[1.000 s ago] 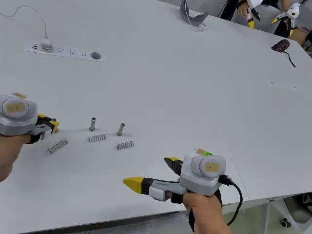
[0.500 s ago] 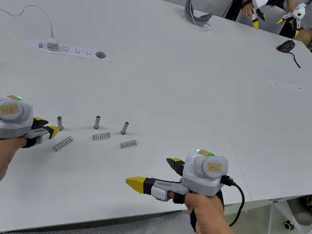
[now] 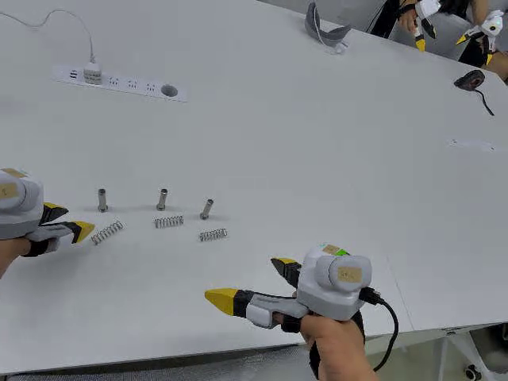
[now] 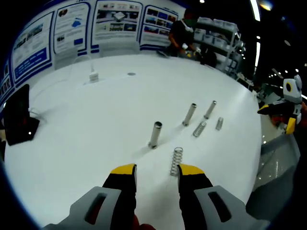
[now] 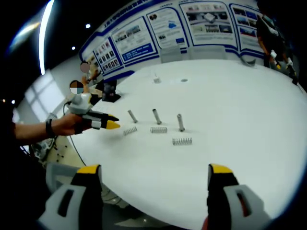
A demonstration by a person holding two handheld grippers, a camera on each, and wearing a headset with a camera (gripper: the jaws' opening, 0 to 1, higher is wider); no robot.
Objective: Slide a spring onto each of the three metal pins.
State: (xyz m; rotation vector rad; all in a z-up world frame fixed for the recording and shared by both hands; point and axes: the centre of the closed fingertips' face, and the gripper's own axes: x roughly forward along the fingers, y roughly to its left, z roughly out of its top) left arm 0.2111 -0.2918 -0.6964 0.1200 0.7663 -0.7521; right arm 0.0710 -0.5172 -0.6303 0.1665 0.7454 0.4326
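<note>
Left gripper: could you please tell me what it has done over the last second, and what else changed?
The left gripper has drawn back toward the person, uncovering the leftmost pin, which stands upright. Its open jaws now point at the leftmost spring. Nothing was picked up. The right gripper stays open in place, and the other pins and other springs have not moved.

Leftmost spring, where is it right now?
In the head view, the leftmost spring lies flat on the table, just below the leftmost pin, beside the open left gripper.
</note>
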